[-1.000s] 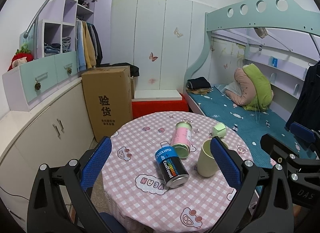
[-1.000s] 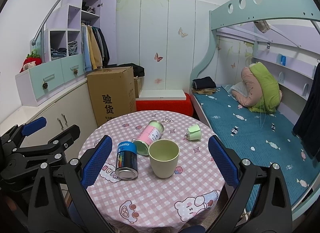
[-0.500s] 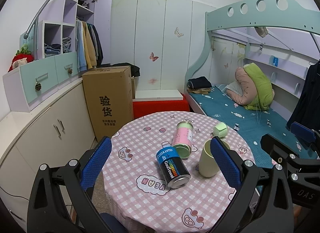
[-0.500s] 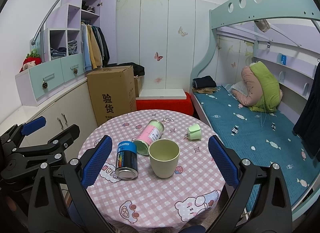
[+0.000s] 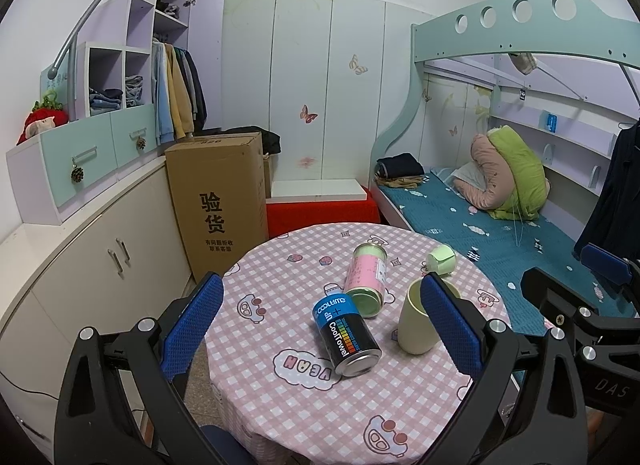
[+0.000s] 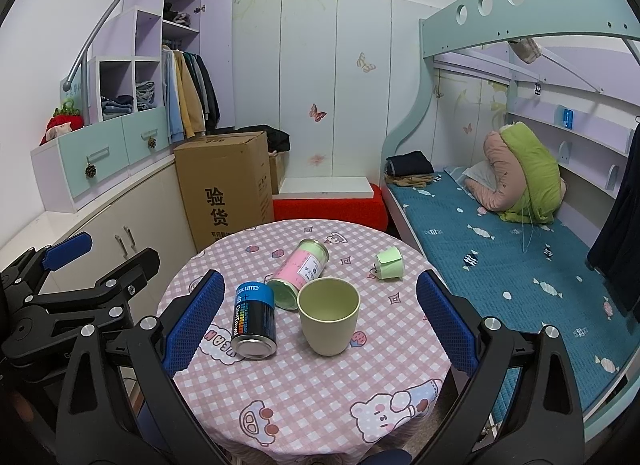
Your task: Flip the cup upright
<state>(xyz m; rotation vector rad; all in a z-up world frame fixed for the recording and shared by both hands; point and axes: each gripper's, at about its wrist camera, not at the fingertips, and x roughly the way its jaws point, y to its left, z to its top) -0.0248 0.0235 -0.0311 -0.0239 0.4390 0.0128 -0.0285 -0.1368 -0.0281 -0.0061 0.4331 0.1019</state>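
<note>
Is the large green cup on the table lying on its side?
No, the large green cup stands upright on the table, open mouth facing up.

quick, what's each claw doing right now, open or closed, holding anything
Left claw: open, holding nothing, short of the table.
Right claw: open, holding nothing; the cup stands upright between its fingers, untouched.

Left tool [image 5: 320, 317], right tool [image 6: 318, 315]: both agape, empty.
</note>
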